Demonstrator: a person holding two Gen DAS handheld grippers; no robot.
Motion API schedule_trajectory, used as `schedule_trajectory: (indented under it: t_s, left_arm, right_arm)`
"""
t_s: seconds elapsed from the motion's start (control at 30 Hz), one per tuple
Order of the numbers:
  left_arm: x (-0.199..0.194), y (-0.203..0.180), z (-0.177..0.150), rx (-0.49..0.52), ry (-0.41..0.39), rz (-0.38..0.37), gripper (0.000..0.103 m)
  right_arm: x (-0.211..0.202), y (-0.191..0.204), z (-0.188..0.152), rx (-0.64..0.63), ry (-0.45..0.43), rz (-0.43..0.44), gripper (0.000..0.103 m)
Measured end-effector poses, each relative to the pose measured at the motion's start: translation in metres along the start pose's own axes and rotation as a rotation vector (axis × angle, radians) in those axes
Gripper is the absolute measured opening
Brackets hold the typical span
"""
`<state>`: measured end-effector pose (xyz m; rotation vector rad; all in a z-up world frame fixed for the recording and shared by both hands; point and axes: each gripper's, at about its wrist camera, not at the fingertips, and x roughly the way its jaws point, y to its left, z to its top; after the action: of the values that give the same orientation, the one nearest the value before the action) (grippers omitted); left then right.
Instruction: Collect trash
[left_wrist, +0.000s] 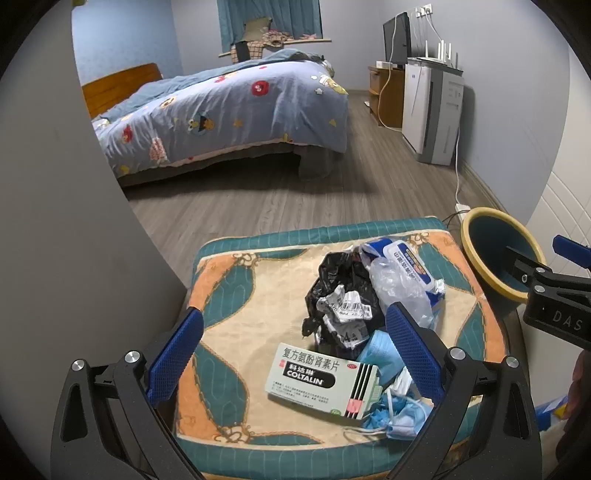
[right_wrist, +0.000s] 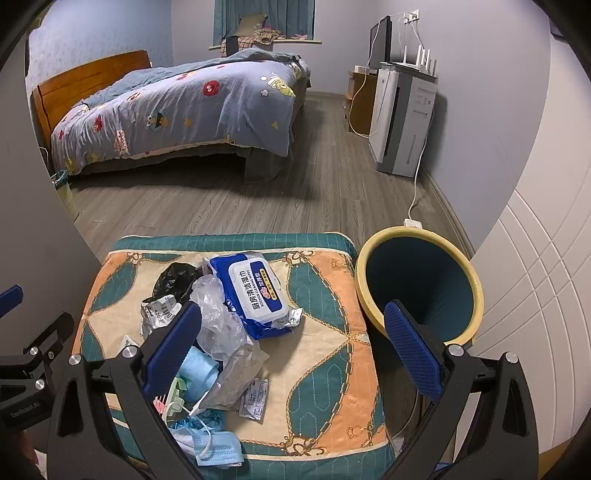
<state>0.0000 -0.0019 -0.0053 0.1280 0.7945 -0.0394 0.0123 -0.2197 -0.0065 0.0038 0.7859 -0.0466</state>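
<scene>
Left claw (left_wrist: 295, 343): spread wide, holding nothing, poised over the near edge of the heap. Right claw (right_wrist: 291, 345): likewise wide and empty, one finger over the litter, the other toward the bin.

Surface (left_wrist: 243, 317): a quilted cushion, carrying all the trash. Nearest: crumpled face masks (left_wrist: 397, 410) and a medicine box (left_wrist: 323, 384), touching. Beyond: a black bag (left_wrist: 340, 277) with crumpled paper (left_wrist: 345, 308), a clear plastic bag (right_wrist: 218, 317), a small sachet (right_wrist: 255, 398), then a wipes pack (right_wrist: 255, 291).

Bin (right_wrist: 419, 291): just beside the surface on the right, its visible interior bare.

Judged progress: barely begun; every listed item remains to be collected.
</scene>
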Motion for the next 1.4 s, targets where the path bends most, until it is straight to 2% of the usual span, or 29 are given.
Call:
schedule_trajectory:
  t_s: [1.4]
  left_arm:
    - [0.0012, -0.0021, -0.0008, 0.002, 0.005, 0.0, 0.098]
  right_arm:
    - [0.0024, -0.0017, -0.0014, 0.004, 0.017, -0.001, 0.097]
